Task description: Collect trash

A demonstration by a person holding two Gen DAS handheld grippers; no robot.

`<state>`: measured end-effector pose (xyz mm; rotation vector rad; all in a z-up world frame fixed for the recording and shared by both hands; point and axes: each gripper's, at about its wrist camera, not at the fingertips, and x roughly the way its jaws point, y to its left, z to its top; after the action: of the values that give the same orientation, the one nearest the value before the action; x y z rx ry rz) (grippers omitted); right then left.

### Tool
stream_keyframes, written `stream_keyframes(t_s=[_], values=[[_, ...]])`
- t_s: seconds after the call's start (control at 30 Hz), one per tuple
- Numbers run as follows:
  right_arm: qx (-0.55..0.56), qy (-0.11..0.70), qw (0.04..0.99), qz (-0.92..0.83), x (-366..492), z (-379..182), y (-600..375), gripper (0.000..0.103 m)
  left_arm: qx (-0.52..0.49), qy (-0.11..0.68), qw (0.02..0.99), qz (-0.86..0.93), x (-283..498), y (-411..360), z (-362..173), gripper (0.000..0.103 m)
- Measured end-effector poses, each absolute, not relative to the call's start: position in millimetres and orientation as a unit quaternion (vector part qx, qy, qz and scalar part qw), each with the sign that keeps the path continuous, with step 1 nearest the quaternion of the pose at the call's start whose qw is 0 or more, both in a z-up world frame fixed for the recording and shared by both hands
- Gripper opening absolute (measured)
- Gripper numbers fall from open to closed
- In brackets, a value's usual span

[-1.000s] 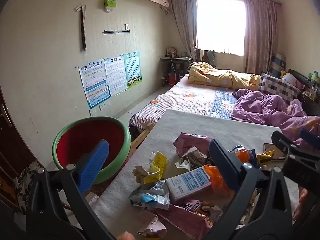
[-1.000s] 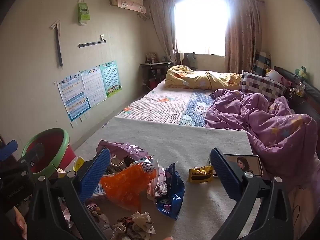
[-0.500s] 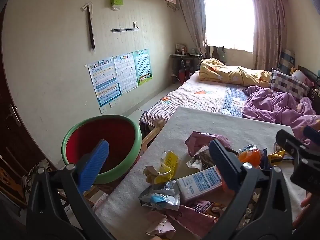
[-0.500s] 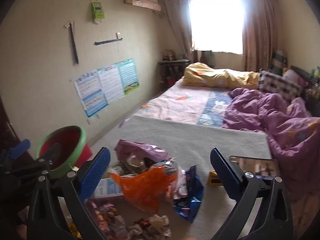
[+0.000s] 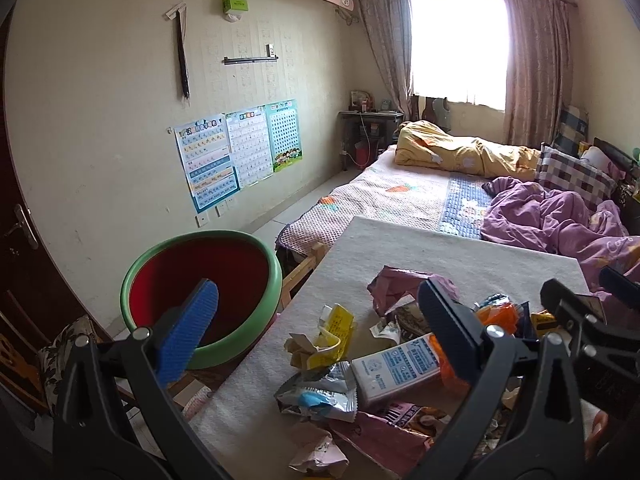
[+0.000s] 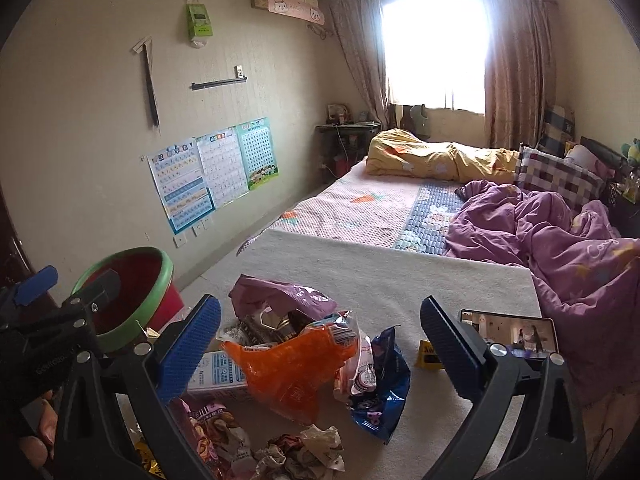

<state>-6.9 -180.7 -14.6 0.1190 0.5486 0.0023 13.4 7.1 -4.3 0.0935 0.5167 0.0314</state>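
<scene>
A pile of trash lies on the grey-white padded table (image 5: 440,248): a white-blue carton (image 5: 394,372), a yellow wrapper (image 5: 336,330), a silver-blue wrapper (image 5: 316,396), a purple bag (image 6: 280,298), an orange bag (image 6: 292,368) and a dark blue bag (image 6: 384,396). A red basin with a green rim (image 5: 200,292) stands left of the table. My left gripper (image 5: 320,328) hovers open over the pile's left side. My right gripper (image 6: 320,344) hangs open above the orange bag. Neither holds anything.
A phone (image 6: 508,334) with a lit screen lies on the table at the right, a small yellow packet (image 6: 428,358) beside it. Beyond the table is a bed with a purple quilt (image 6: 560,248). Posters hang on the left wall (image 5: 240,152). A dark door (image 5: 20,240) is at far left.
Both grippers have drifted left and slightly back, so the basin and the left wall show more. The trash has not moved, and both grippers stay open.
</scene>
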Motion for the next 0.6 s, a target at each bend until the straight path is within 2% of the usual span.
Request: stream_keyframes(t_s=[0.3, 0.6], values=[[0.06, 0.249, 0.967, -0.006, -12, -7, -185, 0.096, 0.039, 0.262, 0.964, 0.023, 13, 13, -5, 0.098], [0.07, 0.261, 0.963, 0.006, -11, -10, -182, 0.096, 0.036, 0.265, 0.963, 0.025, 11, 18, -10, 0.098]])
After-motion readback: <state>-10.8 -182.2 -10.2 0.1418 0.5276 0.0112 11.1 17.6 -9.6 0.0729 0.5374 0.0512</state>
